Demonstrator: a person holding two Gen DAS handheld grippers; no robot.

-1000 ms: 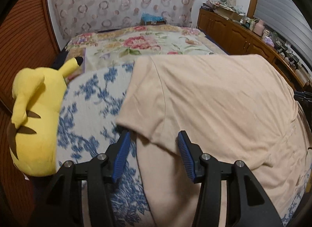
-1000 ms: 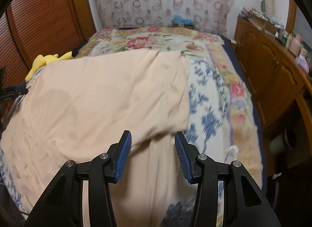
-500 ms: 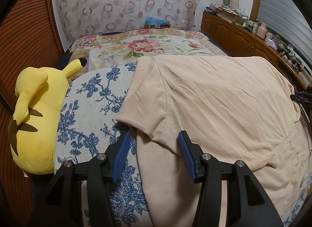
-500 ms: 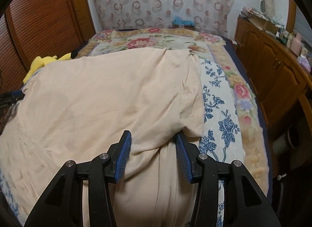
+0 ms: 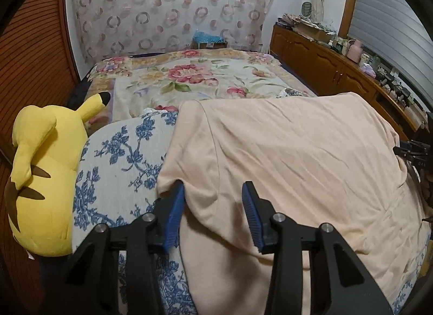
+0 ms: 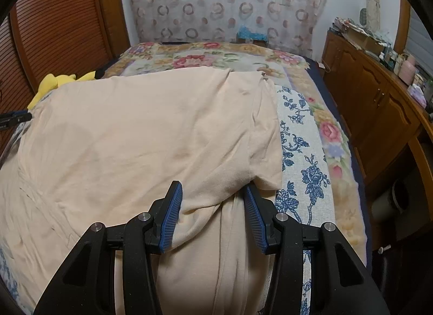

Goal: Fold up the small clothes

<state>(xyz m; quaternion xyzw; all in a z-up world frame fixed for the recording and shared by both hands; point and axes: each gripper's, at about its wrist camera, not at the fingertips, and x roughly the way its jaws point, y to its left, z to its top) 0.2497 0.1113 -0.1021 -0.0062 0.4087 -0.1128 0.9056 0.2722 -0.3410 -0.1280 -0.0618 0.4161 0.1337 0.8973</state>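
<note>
A peach T-shirt (image 5: 292, 158) lies spread across the bed; it also fills the right wrist view (image 6: 140, 139). My left gripper (image 5: 213, 206) is open, its blue fingers straddling the edge of the shirt's left sleeve (image 5: 189, 168). My right gripper (image 6: 212, 206) is open, its fingers straddling the edge of the right sleeve (image 6: 265, 158) where it meets the body. The cloth lies between the jaws of both without being pinched. The right gripper's tip shows at the left wrist view's right edge (image 5: 414, 152).
A yellow plush toy (image 5: 40, 174) lies at the bed's left side, also seen in the right wrist view (image 6: 56, 82). Blue-flowered cover (image 5: 119, 168) and a floral blanket (image 5: 194, 76) lie under the shirt. A wooden cabinet (image 6: 379, 114) with clutter runs along the right.
Both grippers moved forward and lower onto the shirt; the sleeve edges now lie between the open fingers. The shirt has settled flatter on the bed.
</note>
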